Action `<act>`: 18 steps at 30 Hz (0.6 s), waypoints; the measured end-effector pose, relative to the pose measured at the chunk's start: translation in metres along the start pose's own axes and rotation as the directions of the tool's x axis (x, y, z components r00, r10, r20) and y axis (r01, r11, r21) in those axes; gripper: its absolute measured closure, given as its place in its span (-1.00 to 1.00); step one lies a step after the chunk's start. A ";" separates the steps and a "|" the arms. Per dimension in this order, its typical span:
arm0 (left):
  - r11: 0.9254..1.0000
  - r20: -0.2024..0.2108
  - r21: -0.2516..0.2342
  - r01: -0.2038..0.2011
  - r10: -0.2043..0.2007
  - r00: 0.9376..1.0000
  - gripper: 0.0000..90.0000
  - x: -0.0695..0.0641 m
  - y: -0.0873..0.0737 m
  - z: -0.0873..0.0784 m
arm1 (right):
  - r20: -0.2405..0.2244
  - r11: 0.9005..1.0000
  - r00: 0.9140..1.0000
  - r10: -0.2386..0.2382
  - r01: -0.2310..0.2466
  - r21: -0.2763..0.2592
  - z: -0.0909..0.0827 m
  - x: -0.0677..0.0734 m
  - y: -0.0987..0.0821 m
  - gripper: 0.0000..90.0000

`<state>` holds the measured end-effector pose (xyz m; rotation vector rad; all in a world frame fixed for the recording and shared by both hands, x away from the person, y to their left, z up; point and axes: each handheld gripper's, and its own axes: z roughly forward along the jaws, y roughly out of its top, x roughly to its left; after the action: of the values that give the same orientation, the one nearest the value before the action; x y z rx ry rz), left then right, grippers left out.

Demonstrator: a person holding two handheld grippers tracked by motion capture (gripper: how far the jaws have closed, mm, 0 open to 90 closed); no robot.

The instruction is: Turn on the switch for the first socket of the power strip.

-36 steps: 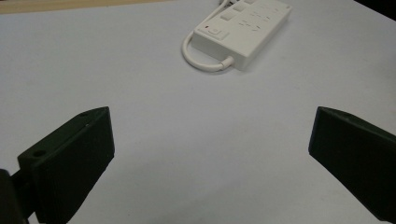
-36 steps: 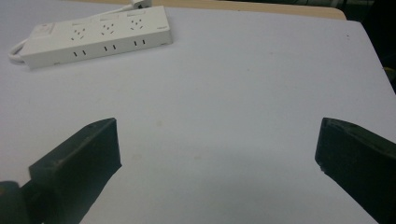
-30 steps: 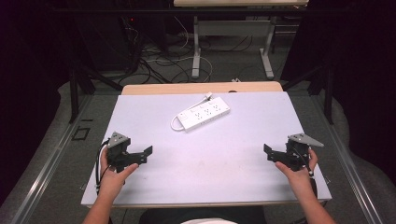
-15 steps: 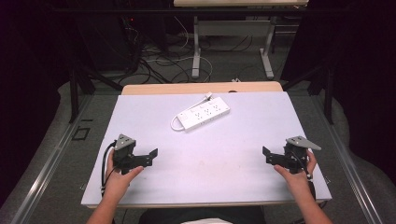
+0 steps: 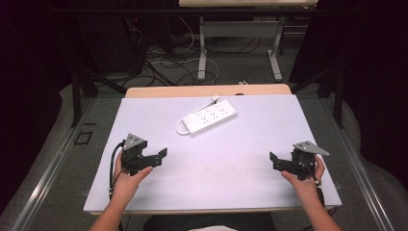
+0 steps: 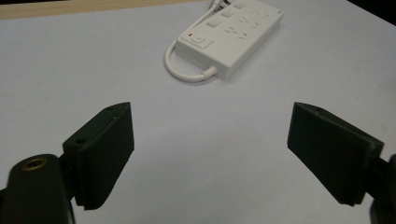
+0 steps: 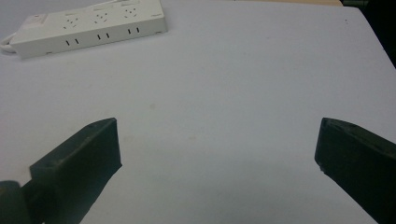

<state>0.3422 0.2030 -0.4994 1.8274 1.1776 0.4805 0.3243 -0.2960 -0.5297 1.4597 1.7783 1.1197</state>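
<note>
A white power strip [image 5: 207,118] lies flat on the white table top [image 5: 231,163], far of centre, with its short cable curled at its left end. My left gripper [image 5: 161,156] is held over the near left of the table and points right, toward the middle. Its jaws have just been closing a little and are still open, with nothing between them. In the left gripper view the power strip [image 6: 233,37] lies ahead, beyond the left gripper [image 6: 210,135]. My right gripper [image 5: 274,161] hovers at the near right, open and empty. The right gripper view has the strip [image 7: 88,25] at its upper left, far from the right gripper [image 7: 217,135].
A wooden strip [image 5: 207,90] runs along the table's far edge. Beyond it are the metal legs of another table [image 5: 202,53] and loose cables [image 5: 168,62] on the floor. Dark curtains close in both sides.
The left hand has carried its gripper a little to the right, toward the table's middle. The right gripper has stayed where it was.
</note>
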 end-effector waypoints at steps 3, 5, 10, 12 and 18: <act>1.000 0.009 0.000 -0.010 0.010 1.000 -0.65 -0.002 0.008 0.000 | 0.001 1.000 1.000 -0.002 0.002 0.011 0.000 0.000 0.000 -1.00; 1.000 0.021 0.000 -0.006 0.006 1.000 -0.65 -0.004 0.013 0.000 | 0.001 1.000 1.000 -0.012 0.012 0.013 0.000 0.000 0.000 -1.00; 1.000 0.036 0.004 -0.021 0.021 0.999 -0.62 -0.007 0.028 -0.001 | -0.001 1.000 1.000 -0.013 0.013 0.013 0.002 0.001 -0.002 -1.00; 1.000 0.047 0.006 -0.012 0.011 0.999 -0.59 -0.008 0.033 -0.002 | 0.003 1.000 1.000 -0.012 0.012 0.011 0.003 0.002 -0.002 -1.00; 1.000 0.056 0.012 -0.025 0.024 0.998 -0.54 -0.011 0.049 -0.001 | 0.001 1.000 1.000 0.002 -0.002 0.015 0.003 0.001 -0.002 -0.99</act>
<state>0.3622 0.1866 -0.4562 1.8563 1.1241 0.4344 0.3252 -0.2941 -0.5329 1.4708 1.7888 1.1084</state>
